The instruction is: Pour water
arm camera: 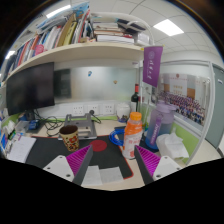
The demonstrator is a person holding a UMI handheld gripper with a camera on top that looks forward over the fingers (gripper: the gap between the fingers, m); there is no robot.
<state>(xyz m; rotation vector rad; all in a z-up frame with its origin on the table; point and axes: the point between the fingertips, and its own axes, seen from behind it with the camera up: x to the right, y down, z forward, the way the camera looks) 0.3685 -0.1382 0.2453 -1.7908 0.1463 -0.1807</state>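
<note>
An orange-capped bottle (pixel 132 133) with a white and orange label stands upright on the desk, just beyond my right finger. A patterned paper cup (pixel 69 136) stands to the left, past my left finger. My gripper (pixel 112 165) is open, with its magenta pads (pixel 81 163) wide apart and nothing between them. Below the gap lie a black mat (pixel 95 158) with a red disc (pixel 99 146) and a white sheet (pixel 106 175).
A tall translucent purple container (pixel 160 122) stands right of the bottle, with a dark wine bottle (pixel 136 99) behind. A monitor (pixel 30 88) sits at the left under a shelf of books (pixel 70 35). A clear plastic box (pixel 172 147) lies at the right.
</note>
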